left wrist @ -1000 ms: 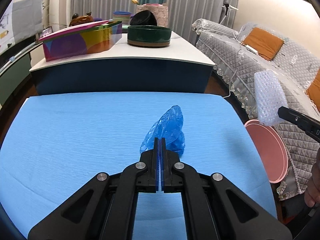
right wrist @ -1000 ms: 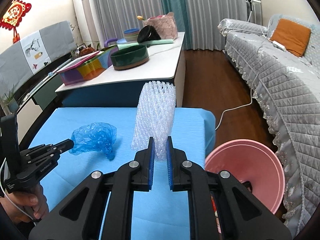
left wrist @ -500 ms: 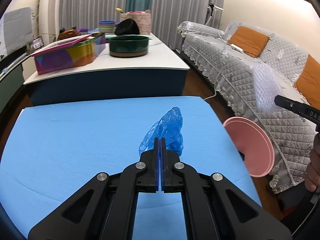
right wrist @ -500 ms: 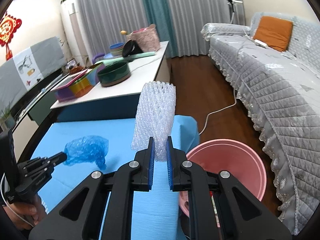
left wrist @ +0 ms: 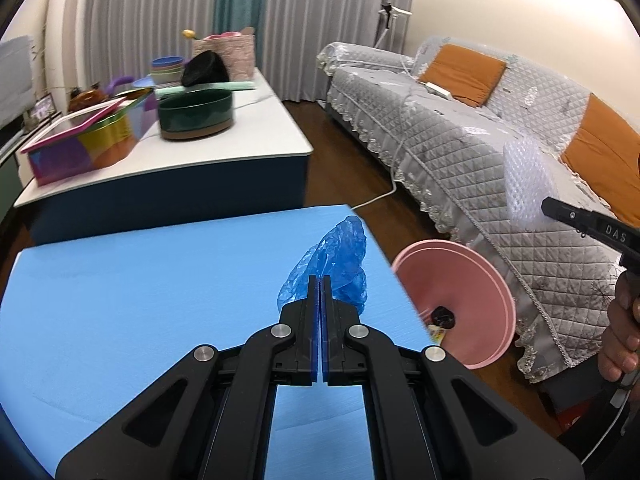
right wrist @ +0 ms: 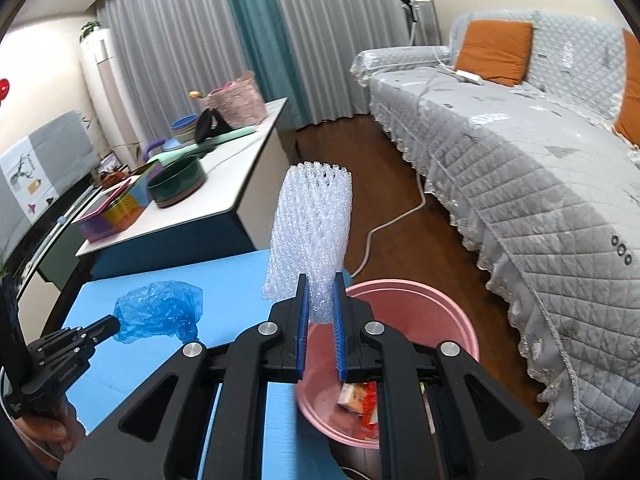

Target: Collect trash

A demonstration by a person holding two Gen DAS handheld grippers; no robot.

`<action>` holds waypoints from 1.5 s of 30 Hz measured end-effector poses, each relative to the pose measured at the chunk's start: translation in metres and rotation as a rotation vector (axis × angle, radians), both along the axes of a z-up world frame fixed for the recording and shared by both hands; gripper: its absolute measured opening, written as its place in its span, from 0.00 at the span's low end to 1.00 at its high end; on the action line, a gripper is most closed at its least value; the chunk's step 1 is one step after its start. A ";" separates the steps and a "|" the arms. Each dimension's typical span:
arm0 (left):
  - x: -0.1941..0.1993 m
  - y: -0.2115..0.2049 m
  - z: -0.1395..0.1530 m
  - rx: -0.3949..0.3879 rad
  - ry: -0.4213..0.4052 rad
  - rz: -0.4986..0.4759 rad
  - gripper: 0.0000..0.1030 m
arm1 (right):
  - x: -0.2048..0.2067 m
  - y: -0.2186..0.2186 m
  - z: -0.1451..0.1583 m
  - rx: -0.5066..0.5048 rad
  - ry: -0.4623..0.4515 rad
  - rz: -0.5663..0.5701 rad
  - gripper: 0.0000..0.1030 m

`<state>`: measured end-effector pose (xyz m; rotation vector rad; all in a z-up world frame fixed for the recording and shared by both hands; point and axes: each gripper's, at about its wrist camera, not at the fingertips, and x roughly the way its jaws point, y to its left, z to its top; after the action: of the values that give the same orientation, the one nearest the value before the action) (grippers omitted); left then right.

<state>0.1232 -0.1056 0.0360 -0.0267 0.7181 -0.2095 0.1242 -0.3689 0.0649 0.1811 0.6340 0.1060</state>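
My left gripper (left wrist: 321, 280) is shut on a crumpled blue plastic bag (left wrist: 334, 258) and holds it above the right part of the blue table (left wrist: 140, 280). It also shows in the right wrist view (right wrist: 160, 312). My right gripper (right wrist: 320, 284) is shut on a white foam net sleeve (right wrist: 312, 232), which stands upright above the near rim of the pink bin (right wrist: 420, 312). The bin (left wrist: 468, 288) stands on the floor beside the table's right edge and holds some wrappers (right wrist: 360, 398).
A grey quilted sofa (right wrist: 520, 168) with orange cushions runs along the right. A white counter (left wrist: 200, 140) behind the table carries a dark green bowl (left wrist: 196, 114), a colourful box and stacked dishes. A white cable (right wrist: 384, 224) lies on the wood floor.
Both grippers have moved right toward the pink bin with their loads. The foam sleeve now hangs over the bin's rim, and the blue bag is near the table's right edge.
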 end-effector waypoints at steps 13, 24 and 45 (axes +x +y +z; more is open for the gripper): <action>0.029 -0.079 -0.005 -0.016 0.014 -0.124 0.00 | 0.005 -0.053 -0.025 0.017 0.049 -0.084 0.11; 0.059 -0.121 -0.033 -0.020 0.063 -0.168 0.00 | 0.029 -0.066 -0.056 0.002 0.114 -0.089 0.11; 0.090 -0.149 -0.083 -0.001 0.161 -0.190 0.27 | 0.061 -0.072 -0.097 -0.018 0.212 -0.123 0.54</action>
<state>0.2133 -0.2545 -0.0474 0.0240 0.8820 -0.3925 0.1850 -0.4414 -0.0323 0.2151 0.8327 -0.0379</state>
